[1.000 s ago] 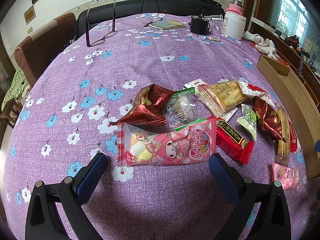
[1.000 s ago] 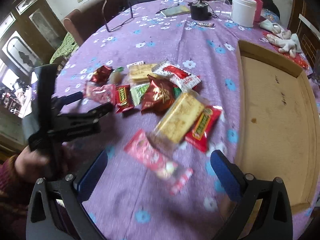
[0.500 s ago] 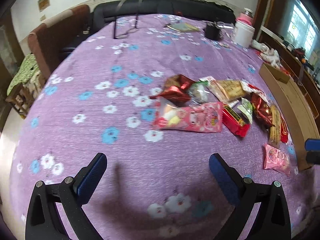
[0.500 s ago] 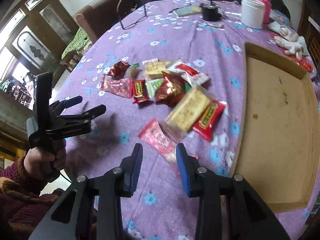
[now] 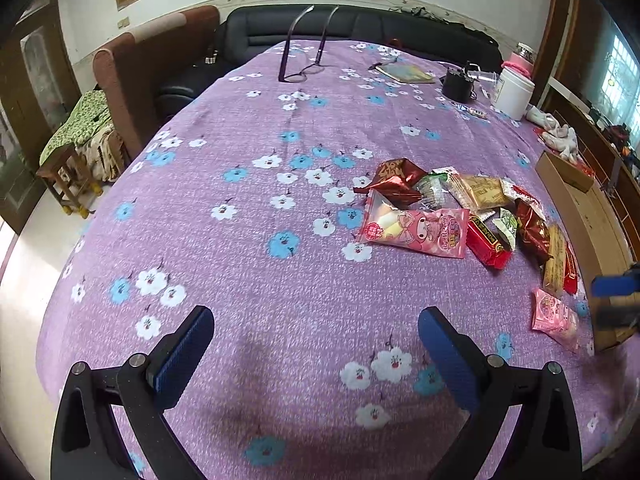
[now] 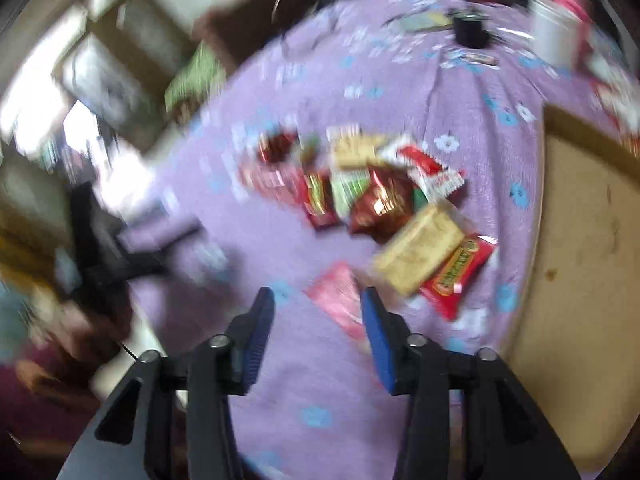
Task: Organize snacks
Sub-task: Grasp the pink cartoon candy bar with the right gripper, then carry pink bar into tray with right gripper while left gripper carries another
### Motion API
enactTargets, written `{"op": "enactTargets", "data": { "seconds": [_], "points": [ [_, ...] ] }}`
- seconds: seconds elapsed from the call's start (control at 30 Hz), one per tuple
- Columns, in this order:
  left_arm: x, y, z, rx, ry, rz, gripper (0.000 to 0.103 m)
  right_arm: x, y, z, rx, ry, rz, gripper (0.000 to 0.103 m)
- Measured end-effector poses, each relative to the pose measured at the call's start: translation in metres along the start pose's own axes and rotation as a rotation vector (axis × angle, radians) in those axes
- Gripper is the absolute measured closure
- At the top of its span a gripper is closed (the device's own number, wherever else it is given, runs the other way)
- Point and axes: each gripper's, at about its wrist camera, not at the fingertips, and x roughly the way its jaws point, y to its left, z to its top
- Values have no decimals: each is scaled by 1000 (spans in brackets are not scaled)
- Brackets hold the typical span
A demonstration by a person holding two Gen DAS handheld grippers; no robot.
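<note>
Several snack packets lie in a loose pile on the purple flowered tablecloth (image 5: pixel 256 240). A pink My Melody packet (image 5: pixel 416 229) is nearest my left gripper (image 5: pixel 316 344), which is open, empty and well back from the pile. A small pink packet (image 5: pixel 554 318) lies by the wooden tray (image 5: pixel 588 216). The right wrist view is blurred. My right gripper (image 6: pixel 318 332) is partly open and empty, just short of that pink packet (image 6: pixel 338 300). A tan cracker packet (image 6: pixel 420 248) and a red bar (image 6: pixel 458 272) lie beyond it.
The wooden tray (image 6: pixel 580 248) sits at the table's right edge. At the far end are glasses (image 5: pixel 304 72), a booklet (image 5: pixel 406 73), a black cup (image 5: pixel 458 84) and a white jar (image 5: pixel 514 92). A brown chair (image 5: pixel 132 76) and a stool (image 5: pixel 76 160) stand left.
My left gripper has drawn back from the pile and stays open. My right gripper narrowed from wide open to a small gap and is moving fast, blurring its view.
</note>
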Motion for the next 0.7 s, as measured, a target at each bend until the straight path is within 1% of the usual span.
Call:
{"op": "enactTargets", "data": {
  "seconds": [0.07,0.13,0.2,0.3,0.33,0.37,0.4,0.47,0.53,0.57,0.63,0.7],
  "points": [
    [-3,1,-3,-6,3,1,0,20,2,-4,-67,69,-74,51],
    [-6,1,-6,-7,4,0,0,27,1,-12,-101,86,-66,51],
    [-9,2,-9,-3,5,3,0,36,2,-11,-134,92,-111,52],
    [-13,5,-11,-1,10,-5,0,49,0,-9,-142,109,-139,52],
    [-13,5,-10,2,14,-10,0,48,3,-10,-148,89,-140,61],
    [-14,5,-9,5,16,-17,0,50,4,-10,-145,102,-130,74],
    [-16,4,-8,9,16,-30,0,53,8,-8,-140,102,-134,80],
    [-16,1,-4,24,22,-61,1,47,12,-11,-108,82,-122,80],
    [-14,-5,5,50,34,-97,9,39,14,-15,-61,49,-84,81],
    [-12,-8,11,57,39,-114,11,33,14,-18,-22,21,-63,81],
    [-3,-14,26,69,64,-162,18,23,13,-21,21,-15,-49,81],
    [9,-19,45,79,77,-173,19,12,10,-27,78,-51,-30,81]
  ]
}}
